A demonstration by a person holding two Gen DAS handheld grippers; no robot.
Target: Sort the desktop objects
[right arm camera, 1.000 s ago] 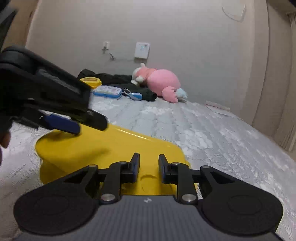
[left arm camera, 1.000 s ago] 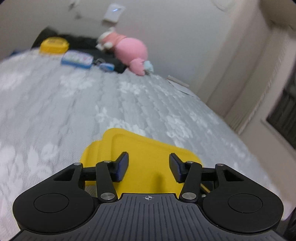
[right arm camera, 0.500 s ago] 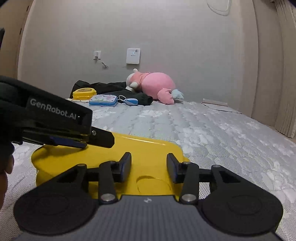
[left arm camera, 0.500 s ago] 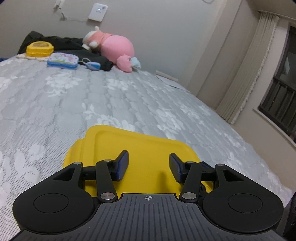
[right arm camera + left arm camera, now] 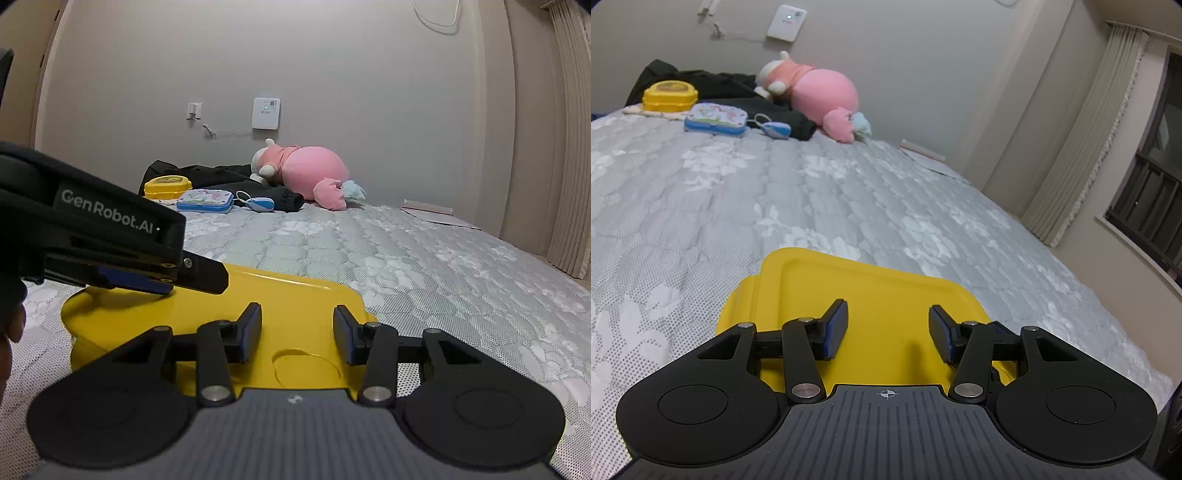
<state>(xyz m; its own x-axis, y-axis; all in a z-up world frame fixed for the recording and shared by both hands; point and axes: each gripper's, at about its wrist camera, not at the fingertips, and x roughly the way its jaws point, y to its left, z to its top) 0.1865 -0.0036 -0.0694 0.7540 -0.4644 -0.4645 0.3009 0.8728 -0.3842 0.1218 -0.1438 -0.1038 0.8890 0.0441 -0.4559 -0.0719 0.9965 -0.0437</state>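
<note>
Since a second ago the right gripper (image 5: 297, 334) has spread its jaws; they stand apart, gripping nothing, just above the yellow lid (image 5: 295, 302) on the quilted mattress (image 5: 424, 266). Though the left gripper (image 5: 888, 328) logs near its narrowest, its pads are visibly apart over the same lid, empty. Likely stiff, light, slick plastic: pinch its rim. Far off lie a yellow box (image 5: 669, 95) and pink plush (image 5: 820, 98)
</note>
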